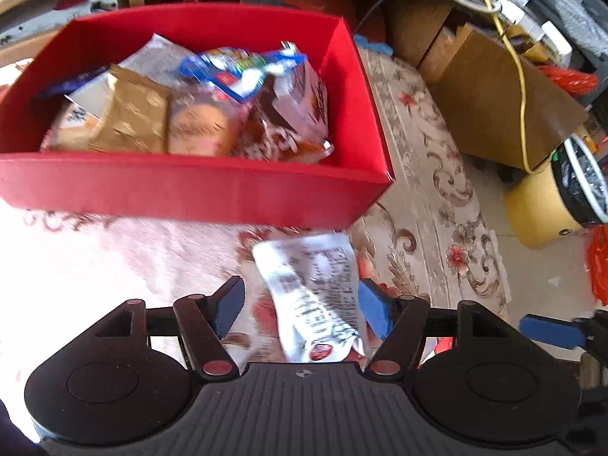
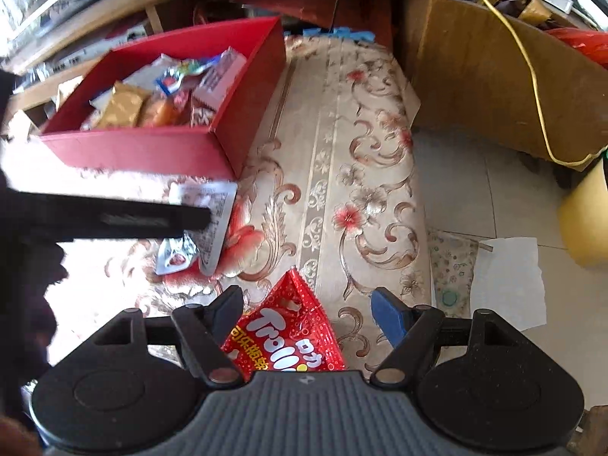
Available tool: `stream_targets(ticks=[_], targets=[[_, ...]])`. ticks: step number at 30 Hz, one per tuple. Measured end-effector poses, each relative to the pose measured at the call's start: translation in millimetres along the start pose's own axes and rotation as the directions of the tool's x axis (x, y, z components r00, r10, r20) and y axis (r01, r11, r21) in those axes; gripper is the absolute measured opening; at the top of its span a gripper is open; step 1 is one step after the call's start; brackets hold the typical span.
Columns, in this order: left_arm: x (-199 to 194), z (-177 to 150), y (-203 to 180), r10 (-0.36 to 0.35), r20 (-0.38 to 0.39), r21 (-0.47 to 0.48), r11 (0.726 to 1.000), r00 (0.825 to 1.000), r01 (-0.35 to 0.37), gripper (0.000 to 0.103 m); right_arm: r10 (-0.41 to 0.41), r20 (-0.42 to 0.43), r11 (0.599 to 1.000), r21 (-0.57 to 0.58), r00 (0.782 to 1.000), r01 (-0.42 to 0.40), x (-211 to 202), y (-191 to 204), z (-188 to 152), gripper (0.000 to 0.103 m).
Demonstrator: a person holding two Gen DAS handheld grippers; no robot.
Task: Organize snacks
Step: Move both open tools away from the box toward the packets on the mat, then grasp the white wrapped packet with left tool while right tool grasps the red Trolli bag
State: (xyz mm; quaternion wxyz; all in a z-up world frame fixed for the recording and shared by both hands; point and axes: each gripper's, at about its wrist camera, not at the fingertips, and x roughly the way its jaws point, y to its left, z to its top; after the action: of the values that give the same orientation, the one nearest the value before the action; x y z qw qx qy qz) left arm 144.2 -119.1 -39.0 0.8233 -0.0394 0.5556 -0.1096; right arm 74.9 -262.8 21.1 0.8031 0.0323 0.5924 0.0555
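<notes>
A red box (image 1: 190, 190) holding several snack packets (image 1: 197, 110) stands on a floral cloth; it also shows in the right wrist view (image 2: 152, 148). My left gripper (image 1: 304, 304) is open, its blue pads on either side of a white printed packet (image 1: 315, 296) lying on the cloth just in front of the box. That packet (image 2: 218, 205) shows in the right wrist view, partly behind the left gripper's dark finger (image 2: 114, 218). My right gripper (image 2: 307, 311) is open above a red Trolli bag (image 2: 288, 338) lying between its fingers.
The floral cloth (image 2: 342, 190) ends at a tiled floor (image 2: 475, 190) on the right, with white paper (image 2: 509, 277). A brown cardboard box (image 2: 494, 83) with a yellow cable (image 2: 532, 76) stands beyond. A yellow tub (image 1: 543, 209) sits at the far right. Wooden furniture runs behind the red box.
</notes>
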Motion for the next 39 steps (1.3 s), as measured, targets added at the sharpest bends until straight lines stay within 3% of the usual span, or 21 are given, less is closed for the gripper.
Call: stream_targets(ticks=[3,5,8,11,15,20,26,29,34,39], targets=[[8.8,0.1,-13.1,0.032,-0.003,0.003,0.999,0.999,-0.032,0.081,0.024,0.021,1.000,0.012,0.999,-0.024,-4.4,-6.8,0.5,0.071],[11.9,-1.9,-23.1,0.073,0.001,0.036,0.997,0.997,-0.073,0.081,0.033,0.033,0.999,0.012,0.999,-0.033,-8.0,-10.4,-0.7,0.071],[12.0,-10.8,-33.0,0.142,0.029,0.129,0.981,0.989,-0.144,0.072,0.041,0.045,0.999,0.011,0.998,-0.041,-11.5,-14.9,-1.9,0.071],[6.0,-15.1,-27.9,0.143,0.036,0.157,0.977,0.989,-0.147,0.061,0.051,0.049,0.999,0.008,0.997,-0.051,-13.1,-16.5,-3.2,0.071],[-3.8,-20.8,-16.2,0.150,0.018,0.184,0.971,0.989,-0.150,0.059,0.050,0.048,0.999,0.009,0.998,-0.051,-14.6,-15.4,-6.5,0.071],[-19.6,-29.1,1.4,0.123,0.006,0.206,0.971,0.992,-0.122,0.056,0.066,0.017,0.997,0.039,0.998,-0.066,-15.4,-13.7,-22.9,0.071],[-27.0,-32.0,16.5,0.054,0.013,0.174,0.983,0.998,-0.055,0.056,0.113,-0.092,0.987,0.124,0.989,-0.101,2.7,-5.3,-43.1,0.071],[-29.5,-29.8,20.4,0.019,0.005,0.155,0.988,1.000,-0.019,0.056,0.141,-0.130,0.973,0.200,0.982,-0.113,18.3,-1.9,-38.7,0.071],[-31.4,-30.4,25.3,-0.005,0.001,0.136,0.991,1.000,0.005,0.056,0.161,-0.102,0.941,0.315,0.982,-0.122,33.8,1.3,-19.7,0.071],[-31.0,-32.3,26.4,0.015,0.011,0.134,0.991,1.000,-0.016,0.056,0.058,-0.083,0.977,0.211,0.995,-0.040,42.8,20.4,-1.6,0.072]])
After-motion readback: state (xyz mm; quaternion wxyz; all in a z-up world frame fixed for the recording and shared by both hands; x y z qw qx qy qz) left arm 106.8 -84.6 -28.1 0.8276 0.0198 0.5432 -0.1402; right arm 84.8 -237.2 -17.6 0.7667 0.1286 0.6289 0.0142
